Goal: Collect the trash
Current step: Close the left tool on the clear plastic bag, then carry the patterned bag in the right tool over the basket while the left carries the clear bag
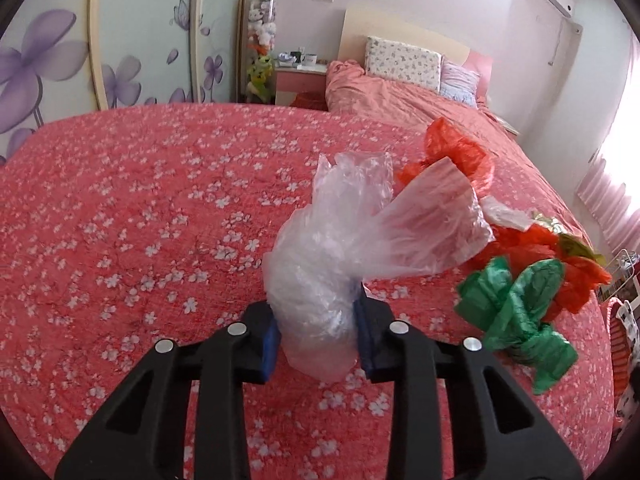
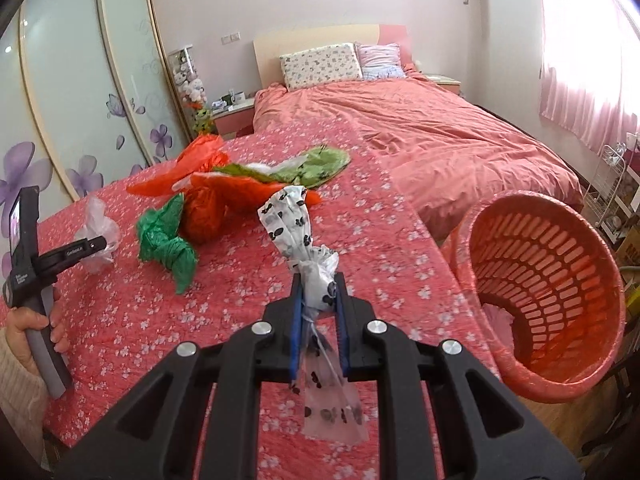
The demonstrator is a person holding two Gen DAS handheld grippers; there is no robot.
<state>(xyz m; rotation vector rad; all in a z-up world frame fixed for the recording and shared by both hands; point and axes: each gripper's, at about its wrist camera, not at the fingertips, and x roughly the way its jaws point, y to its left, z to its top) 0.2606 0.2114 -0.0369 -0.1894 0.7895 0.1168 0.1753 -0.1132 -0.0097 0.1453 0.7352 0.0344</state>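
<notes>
1. The left gripper [image 1: 316, 340] is pinched on a clear crinkled bag [image 1: 320, 272]; the right gripper [image 2: 318, 320] on a white printed bag [image 2: 308, 256] — both held above the bed [image 2: 140, 320].
2. The printed bag is best carried over the bed's right edge into the slatted orange basket [image 2: 560, 280] — grip kept firm, the film being slippery.

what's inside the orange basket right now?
The orange basket is tipped, mouth toward the right wrist camera. Something pale pinkish lies at its bottom left; what it is isn't clear. The near rim hides the lowest inside wall. The right claw holds a spotted bag outside it.
</notes>
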